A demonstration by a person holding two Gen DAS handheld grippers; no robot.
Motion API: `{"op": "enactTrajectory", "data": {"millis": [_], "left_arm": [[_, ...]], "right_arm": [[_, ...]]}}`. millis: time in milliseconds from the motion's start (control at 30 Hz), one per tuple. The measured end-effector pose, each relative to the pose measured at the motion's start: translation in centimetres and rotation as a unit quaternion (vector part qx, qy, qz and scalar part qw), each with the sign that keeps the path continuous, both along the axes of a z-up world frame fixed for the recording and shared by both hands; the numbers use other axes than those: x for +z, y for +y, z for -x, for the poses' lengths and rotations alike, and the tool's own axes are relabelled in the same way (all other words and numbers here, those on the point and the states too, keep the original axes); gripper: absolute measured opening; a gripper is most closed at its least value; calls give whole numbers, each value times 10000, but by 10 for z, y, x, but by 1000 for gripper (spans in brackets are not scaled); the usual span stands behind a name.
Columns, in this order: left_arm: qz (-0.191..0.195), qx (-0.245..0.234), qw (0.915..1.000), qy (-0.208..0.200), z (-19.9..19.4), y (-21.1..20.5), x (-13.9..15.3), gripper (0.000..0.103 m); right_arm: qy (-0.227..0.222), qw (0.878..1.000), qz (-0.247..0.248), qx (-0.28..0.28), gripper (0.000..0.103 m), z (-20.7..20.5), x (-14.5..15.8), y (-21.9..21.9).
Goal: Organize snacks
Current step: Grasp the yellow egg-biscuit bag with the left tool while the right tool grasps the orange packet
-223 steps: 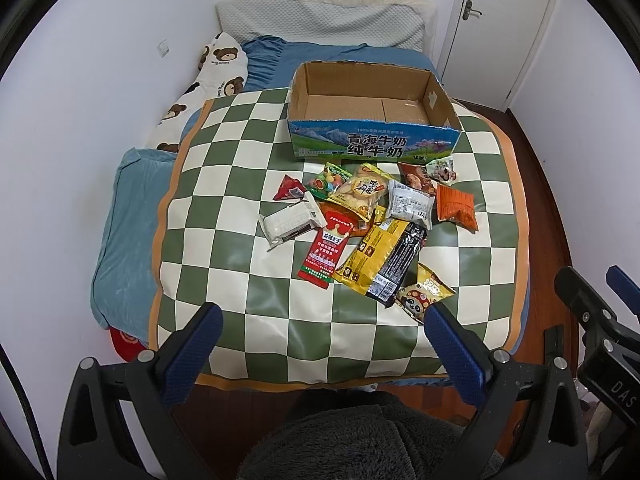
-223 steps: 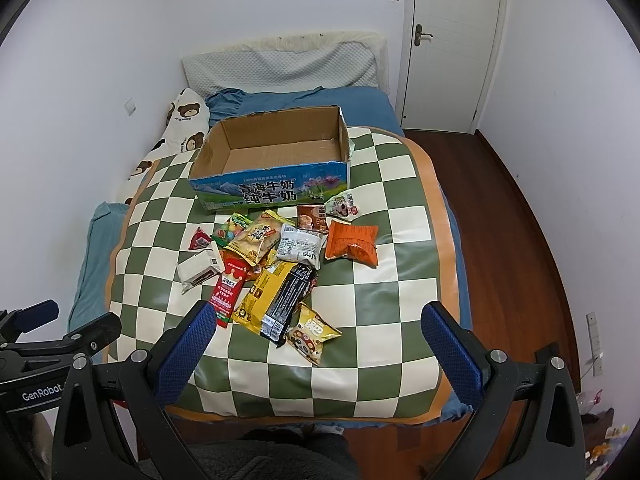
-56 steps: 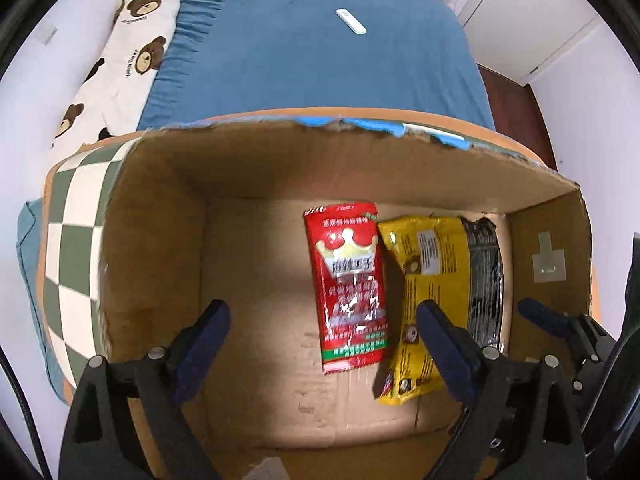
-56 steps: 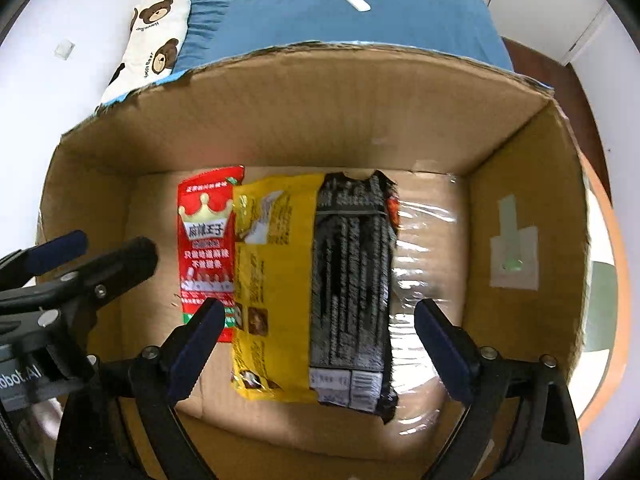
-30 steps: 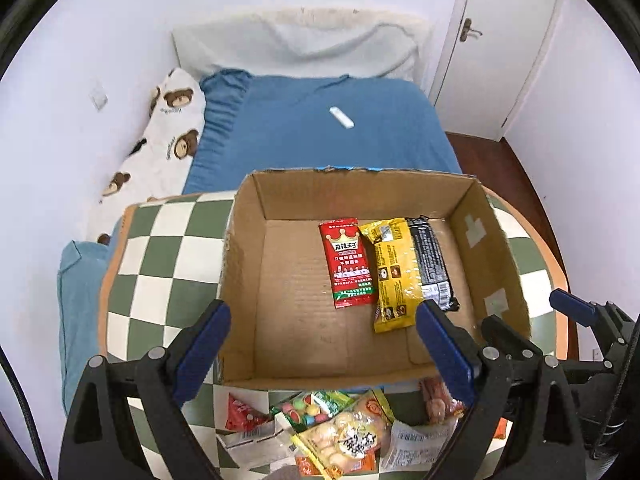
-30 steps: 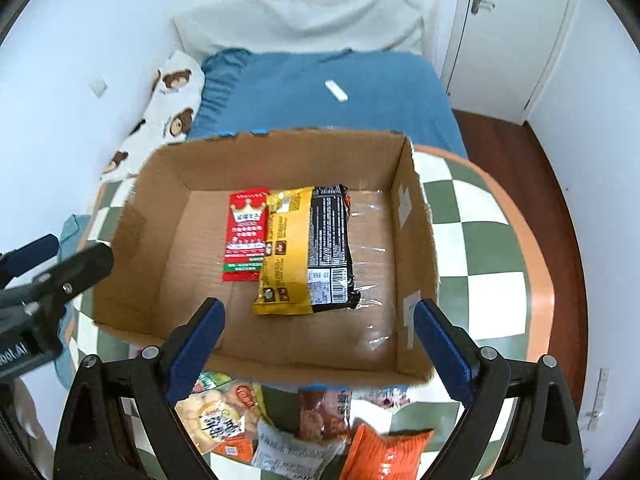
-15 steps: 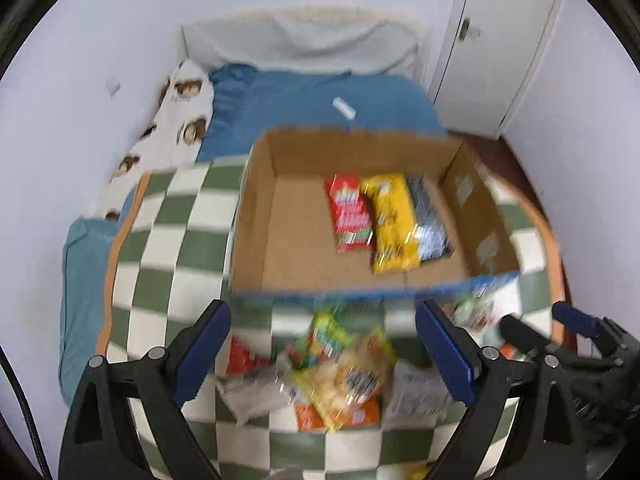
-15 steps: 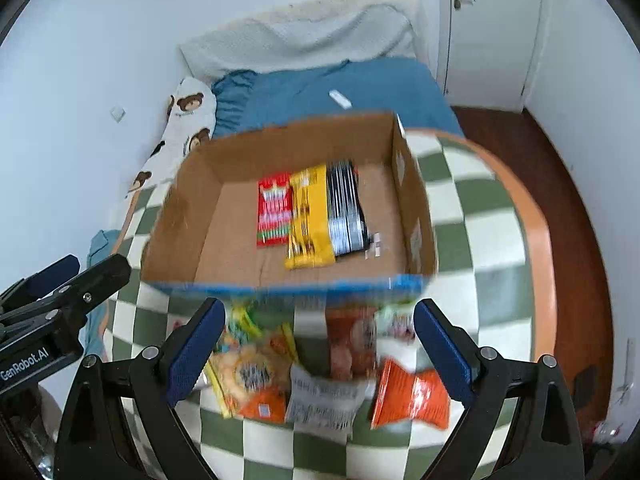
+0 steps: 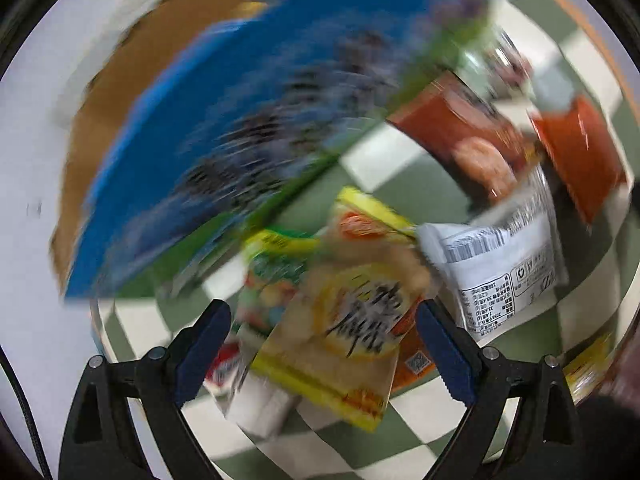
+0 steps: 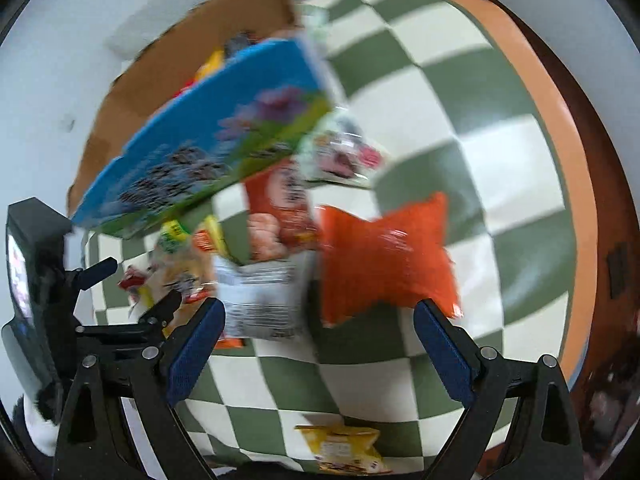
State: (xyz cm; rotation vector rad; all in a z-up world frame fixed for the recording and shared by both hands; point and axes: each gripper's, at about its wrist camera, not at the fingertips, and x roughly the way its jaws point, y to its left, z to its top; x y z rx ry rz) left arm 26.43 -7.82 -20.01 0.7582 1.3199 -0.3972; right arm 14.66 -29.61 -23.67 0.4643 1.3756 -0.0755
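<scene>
Both views are blurred by motion. My left gripper point(image 9: 324, 344) is open and points down over a yellow snack bag with black lettering point(image 9: 348, 320); its pads are apart from the bag. A green candy bag point(image 9: 272, 276) and a white barcode bag point(image 9: 496, 264) lie beside it. My right gripper point(image 10: 318, 346) is open above the orange bag point(image 10: 384, 256) and the white barcode bag point(image 10: 260, 300), and holds nothing. The cardboard box with a blue printed front point(image 10: 208, 148) stands at the upper left, with packets inside. The left gripper point(image 10: 146, 280) shows at the left edge.
A red-brown bag point(image 10: 280, 208) and a small clear packet point(image 10: 340, 152) lie against the box front. A yellow bag point(image 10: 344, 452) sits near the front edge of the green and white checkered blanket point(image 10: 440, 80). Dark wooden floor point(image 10: 612, 200) lies beyond its right edge.
Both grippers have dropped from above the box towards the snack pile in front of it. The views have rolled, and the box now sits at the upper left. Both stay open.
</scene>
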Motion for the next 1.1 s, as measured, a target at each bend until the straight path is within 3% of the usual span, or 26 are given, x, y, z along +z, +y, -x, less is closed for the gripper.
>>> {"op": "enactTrajectory", "data": {"millis": [133,200,333,433,500,600,700,800,867,900,1000,1033,1100], "left_arm": [[-146,-433,9987,242,-2,-19,-21,92],[16,-278,9989,378,-5,-17,-24,73],[481,514,9965,448,-5,4,-13,63],[786,1305,9865,598,1,29,-7,57],[893,1938,9751,597,8,48,-3,56],[1133,2589,9571,643,25,71,-3,56],[1298,3053,9403,760,43,90,-16,56],[1378,3239,9316,906,54,105,-28,57],[1412,3261,9302,924,60,112,-32,57],[1423,3261,9298,944,62,114,-33,57],[1477,3301,9274,956,69,121,-37,58],[1477,3299,9274,961,72,123,-39,58],[1441,3280,9288,951,60,136,-43,59]], "right_arm": [[103,9990,-129,-426,97,10,-6,-25],[108,9980,-211,-592,97,12,-8,-32],[-113,9998,-35,-176,97,9,5,-21],[-204,9985,446,262,97,6,9,-6],[-187,9928,922,744,97,0,9,6],[-103,9866,1432,779,97,-10,5,8],[21,9966,795,206,97,-17,-11,-14],[443,9982,-152,-368,92,-9,-40,-26],[745,9934,-844,-229,92,1,-51,-12],[762,9928,-927,-47,92,5,-48,-3],[420,9962,-413,635,92,6,-21,15],[273,9960,64,849,92,2,-11,17],[47,9839,1171,1351,92,-11,1,22]]}}
